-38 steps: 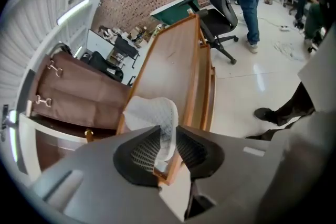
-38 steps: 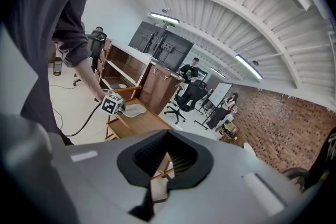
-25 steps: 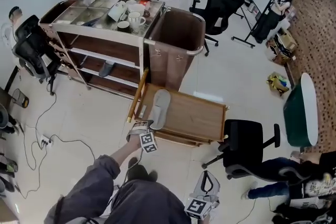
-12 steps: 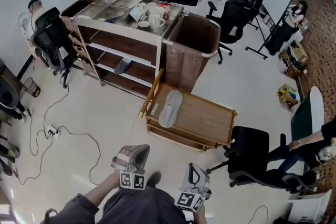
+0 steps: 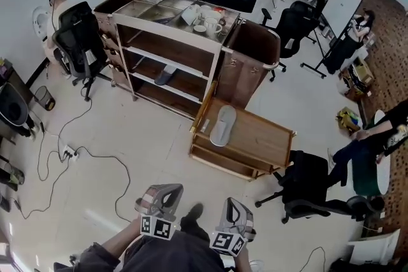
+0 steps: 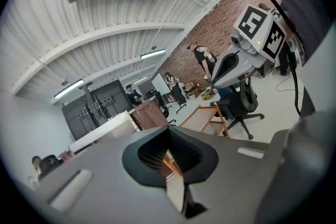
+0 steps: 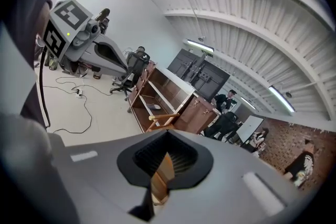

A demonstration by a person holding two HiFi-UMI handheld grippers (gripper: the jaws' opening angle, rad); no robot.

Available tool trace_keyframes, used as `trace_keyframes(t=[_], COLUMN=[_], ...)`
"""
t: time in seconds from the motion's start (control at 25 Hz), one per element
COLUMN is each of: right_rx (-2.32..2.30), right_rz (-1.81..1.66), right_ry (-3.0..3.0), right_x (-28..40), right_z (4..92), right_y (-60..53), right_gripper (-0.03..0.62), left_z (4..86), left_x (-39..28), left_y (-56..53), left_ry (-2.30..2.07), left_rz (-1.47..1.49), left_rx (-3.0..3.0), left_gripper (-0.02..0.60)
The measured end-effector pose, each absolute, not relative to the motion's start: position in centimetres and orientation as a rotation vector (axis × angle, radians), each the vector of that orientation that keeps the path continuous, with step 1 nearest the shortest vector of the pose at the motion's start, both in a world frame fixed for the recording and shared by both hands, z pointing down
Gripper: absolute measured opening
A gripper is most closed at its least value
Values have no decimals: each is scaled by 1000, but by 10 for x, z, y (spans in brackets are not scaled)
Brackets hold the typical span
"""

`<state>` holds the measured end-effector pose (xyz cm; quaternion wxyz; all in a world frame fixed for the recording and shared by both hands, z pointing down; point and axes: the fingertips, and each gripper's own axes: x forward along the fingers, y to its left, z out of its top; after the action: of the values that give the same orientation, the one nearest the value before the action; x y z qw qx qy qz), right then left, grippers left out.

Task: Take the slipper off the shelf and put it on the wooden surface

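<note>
One slipper (image 5: 223, 125) already lies flat on the low wooden table (image 5: 271, 143) just in front of the shelf (image 5: 171, 31), toe end toward the shelf. The other slipper (image 5: 165, 76) sits on the shelf's middle level, near its centre, well back from the person.

Both tools are held close to the person's body, far out in front of the shelf. The left gripper (image 5: 162, 191) has its jaws pressed together with nothing between them, and the right gripper (image 5: 233, 206) looks the same in its own view – jaws together, empty.

The slipper left on the shelf looks like a light, soft thing with a flexible sole and an open heel. It would probably bend and droop if it were lifted by the toe alone. The better hold is likely across the band over the foot, or on the side edge of the sole near the middle, so that it hangs level. It should not be fragile – a firm pinch will do no harm – but the smooth upper may slip in a loose grip
</note>
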<state>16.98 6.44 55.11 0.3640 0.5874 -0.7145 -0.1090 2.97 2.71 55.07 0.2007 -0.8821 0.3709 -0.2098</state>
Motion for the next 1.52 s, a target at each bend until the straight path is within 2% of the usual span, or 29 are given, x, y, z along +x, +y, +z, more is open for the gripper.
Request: trace_keyframes(t=[0.48,0.88,1.52], right_rx=[1551,1508,1480], right_rz=[-222,-267,-288], right_ry=[-1742,-1762,-1780], right_x=[102,63,53], right_z=[562,548,551], right_y=[180,185,194], right_gripper=[2,2,2], left_z=[543,541,550], left_x=[-32,-67,-65], left_y=[134,152,163], left_ry=[887,926,871], left_rz=[-557,-567,-658], left_rx=[-2452,-2448,-2512], left_gripper=[17,17,17])
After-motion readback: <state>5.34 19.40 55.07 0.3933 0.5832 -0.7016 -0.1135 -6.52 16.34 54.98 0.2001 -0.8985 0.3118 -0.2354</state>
